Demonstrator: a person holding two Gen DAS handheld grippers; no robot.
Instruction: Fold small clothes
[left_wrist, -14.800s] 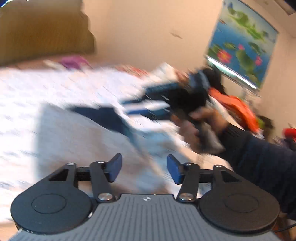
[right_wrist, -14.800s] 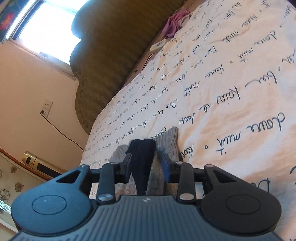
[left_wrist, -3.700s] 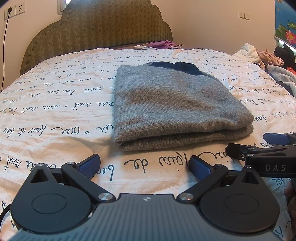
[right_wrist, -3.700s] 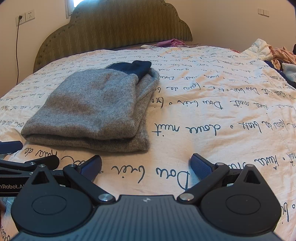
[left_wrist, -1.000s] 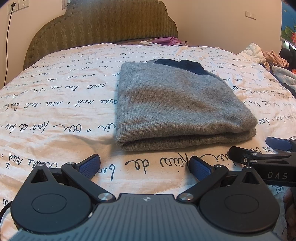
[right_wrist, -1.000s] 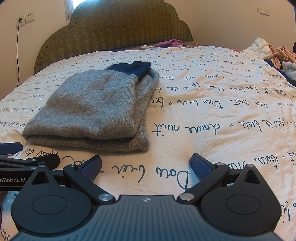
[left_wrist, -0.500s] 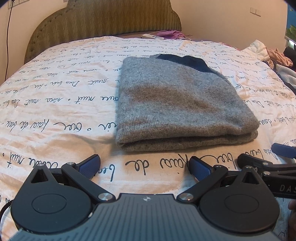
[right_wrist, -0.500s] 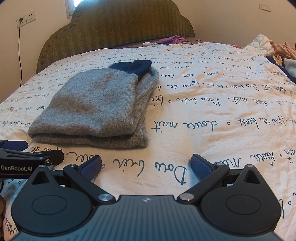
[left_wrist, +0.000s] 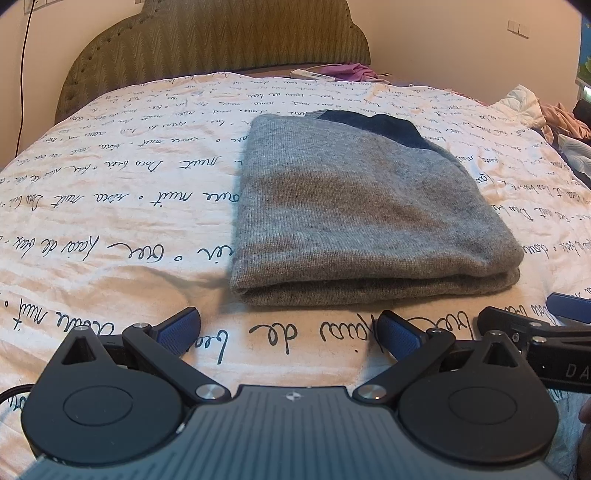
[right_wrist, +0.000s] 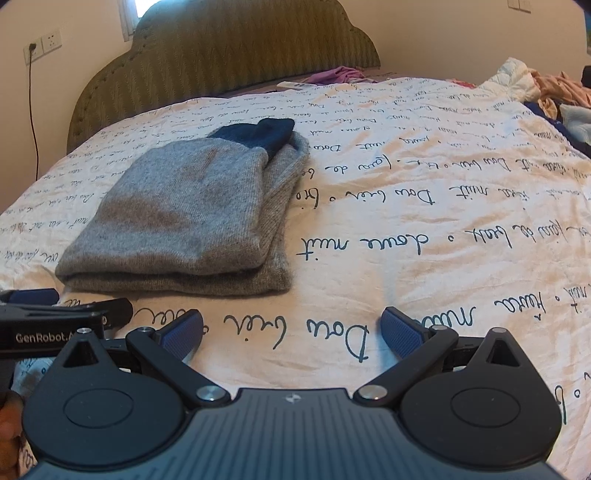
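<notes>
On the script-printed bedspread (left_wrist: 110, 206), seen from the left wrist, a grey knit sweater (left_wrist: 362, 206) lies folded into a thick packet, just beyond the left gripper (left_wrist: 290, 330), whose jaws stand wide and empty. It looks soft, light and floppy; best taken by the doubled near edge.

From the right wrist, the sweater (right_wrist: 192, 218) sits ahead and to the left of the right gripper (right_wrist: 291, 328), also spread wide, holding nothing.
</notes>
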